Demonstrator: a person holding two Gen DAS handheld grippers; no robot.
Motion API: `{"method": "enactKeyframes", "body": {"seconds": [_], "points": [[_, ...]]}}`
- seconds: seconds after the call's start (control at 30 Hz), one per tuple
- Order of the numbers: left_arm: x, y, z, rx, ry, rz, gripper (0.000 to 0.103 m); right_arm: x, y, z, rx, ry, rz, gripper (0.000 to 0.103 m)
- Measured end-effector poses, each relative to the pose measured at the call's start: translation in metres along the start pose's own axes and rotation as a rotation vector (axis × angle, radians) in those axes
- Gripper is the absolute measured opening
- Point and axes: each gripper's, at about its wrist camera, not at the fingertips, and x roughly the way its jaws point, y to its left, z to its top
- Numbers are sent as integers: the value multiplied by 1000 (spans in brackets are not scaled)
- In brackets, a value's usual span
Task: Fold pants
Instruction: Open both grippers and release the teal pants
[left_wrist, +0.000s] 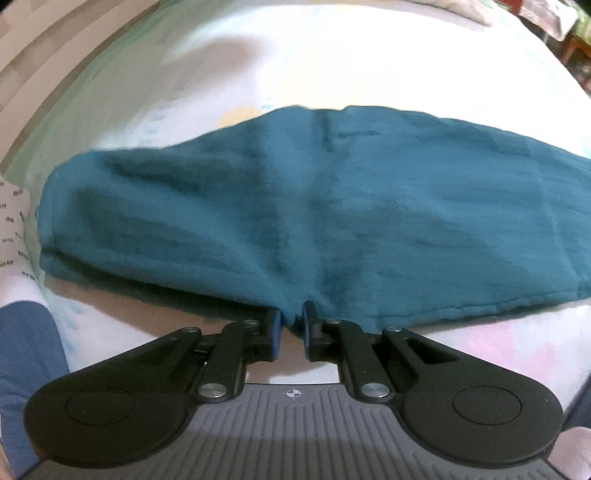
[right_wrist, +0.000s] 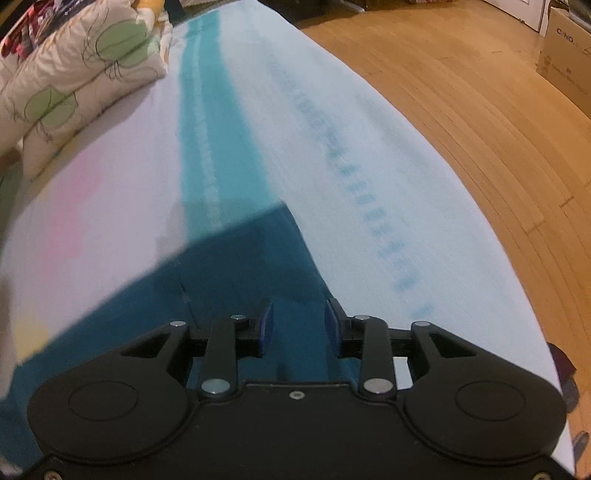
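Teal pants (left_wrist: 314, 206) lie folded and spread across the bed in the left wrist view. My left gripper (left_wrist: 291, 314) is at their near edge with a tuck of the teal cloth between its nearly closed blue pads. In the right wrist view the pants (right_wrist: 240, 266) lie under my right gripper (right_wrist: 298, 317), with one corner pointing away. The right jaws stand apart above the cloth and hold nothing.
The bed sheet (right_wrist: 332, 122) is white with a teal stripe and pale pink patches. A folded flowered quilt (right_wrist: 77, 66) lies at the far left. A wooden floor (right_wrist: 480, 110) runs along the bed's right edge, with a cardboard box (right_wrist: 565, 48) on it.
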Motion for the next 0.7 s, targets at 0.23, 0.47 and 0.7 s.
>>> {"method": "enactKeyframes", "body": {"seconds": [0.23,0.47,0.7], "points": [[-5,-27,2,31,9,-7,11,13,-24,-30,17,21,56,51],[0,-43,-3,25,52,-9,11,17,-22,-33,-22,21,164,27],[5,-52,3,29,57,-17,11,-10,-27,-14,103,-27,255,28]]}}
